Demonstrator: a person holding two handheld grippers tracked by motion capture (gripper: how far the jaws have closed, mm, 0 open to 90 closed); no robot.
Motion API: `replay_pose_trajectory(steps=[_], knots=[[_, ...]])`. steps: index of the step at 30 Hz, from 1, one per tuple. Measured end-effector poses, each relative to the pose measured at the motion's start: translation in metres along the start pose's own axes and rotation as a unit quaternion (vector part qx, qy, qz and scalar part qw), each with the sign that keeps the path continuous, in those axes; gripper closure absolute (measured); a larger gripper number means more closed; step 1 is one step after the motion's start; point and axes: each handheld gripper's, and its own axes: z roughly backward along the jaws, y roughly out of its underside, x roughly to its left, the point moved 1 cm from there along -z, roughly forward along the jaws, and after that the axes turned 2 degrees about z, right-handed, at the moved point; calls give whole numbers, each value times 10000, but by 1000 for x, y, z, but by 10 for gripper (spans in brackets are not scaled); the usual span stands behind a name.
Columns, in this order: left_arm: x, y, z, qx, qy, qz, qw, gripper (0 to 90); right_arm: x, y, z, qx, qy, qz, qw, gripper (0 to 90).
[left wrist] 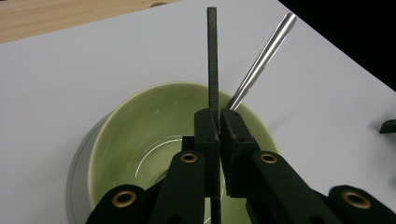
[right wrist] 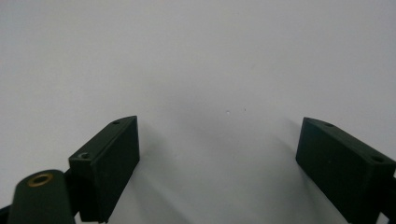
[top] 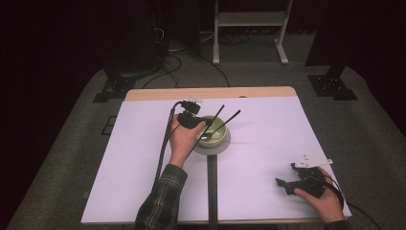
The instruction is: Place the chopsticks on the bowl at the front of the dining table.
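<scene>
Resting on a grey saucer [top: 225, 143] near the middle of the white table [top: 268, 143], a pale green bowl [top: 216, 128] is being used as the landmark. Directly over the near rim of the bowl [left wrist: 140, 121], the left gripper [left wrist: 218, 122] is being held with its jaws pressed together on a thin black stick [left wrist: 212, 56], which is being kept upright across the bowl's opening. Just right of that stick, a silver handle [left wrist: 264, 58] is being leaned against the bowl's far rim, pointing away from the bowl. In the high view, two dark rods are seen rising from the bowl toward the table's far right. Well apart from the bowl, toward the near right corner of the table, the right gripper [right wrist: 217, 154] is being rested with its jaws spread wide and nothing between them.
</scene>
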Motion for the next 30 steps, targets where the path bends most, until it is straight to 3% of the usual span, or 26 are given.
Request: replay_pose_trajectory(steps=[12,25,30], knots=[[2,2,-14,42,-15,185,9998,862,0,0,0,-1,-1,0,10000,121],[2,3,-18,61,-58,156,9998,856,0,0,0,-1,1,-1,10000,122],[2,3,-18,32,-97,130,9999,768,0,0,0,-1,0,-1,10000,122]])
